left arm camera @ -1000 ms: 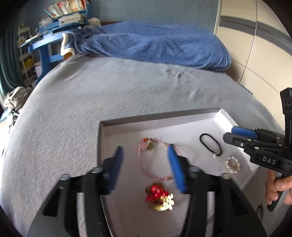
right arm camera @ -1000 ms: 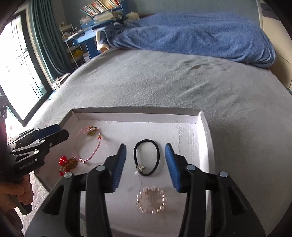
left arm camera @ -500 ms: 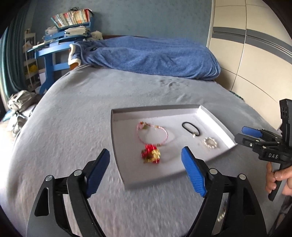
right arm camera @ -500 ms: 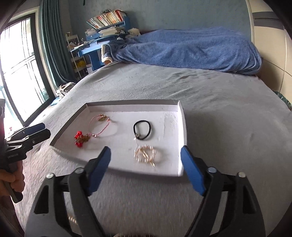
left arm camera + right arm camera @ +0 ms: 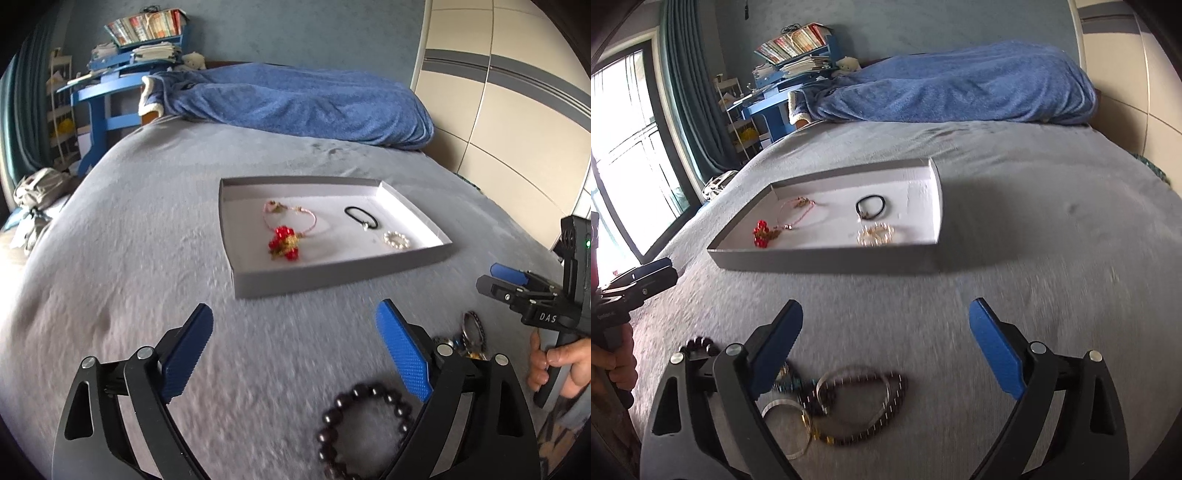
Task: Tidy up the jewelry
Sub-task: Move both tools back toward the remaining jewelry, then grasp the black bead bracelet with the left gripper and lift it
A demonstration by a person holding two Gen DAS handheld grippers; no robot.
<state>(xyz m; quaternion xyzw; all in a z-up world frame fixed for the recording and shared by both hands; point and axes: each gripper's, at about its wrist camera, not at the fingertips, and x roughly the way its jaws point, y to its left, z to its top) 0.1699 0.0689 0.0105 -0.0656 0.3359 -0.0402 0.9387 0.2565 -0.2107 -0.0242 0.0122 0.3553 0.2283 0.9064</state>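
Left wrist view: a shallow grey cardboard tray [image 5: 332, 280] with a white inside is seen lying on the grey bedspread [image 5: 129, 277]. Four pieces are laid in it, apart from one another: a pink cord bracelet [image 5: 291, 216], a red and gold beaded charm [image 5: 283, 243] touching that cord's near end, a black elastic band [image 5: 361, 217], and a small pearl ring-shaped bracelet [image 5: 396, 239] near the tray's right front corner. Outside the tray, on the bedspread close to the camera, a dark round-bead bracelet [image 5: 364, 428] is seen low between the arms of the left tongs [image 5: 295, 350], whose blue pads are wide apart and opening, with nothing pressed between them. Beyond the right pad a small heap of metal pieces [image 5: 469, 339] is partly hidden. The right tongs [image 5: 886, 347] are likewise spread and opening, gripping nothing; in the right wrist view a tangle of loose chains and bangles [image 5: 846, 402] lies under them on the bedspread. Each tool is held by a hand [image 5: 554, 363]. A rumpled blue blanket [image 5: 303, 103] is piled at the head of the bed.
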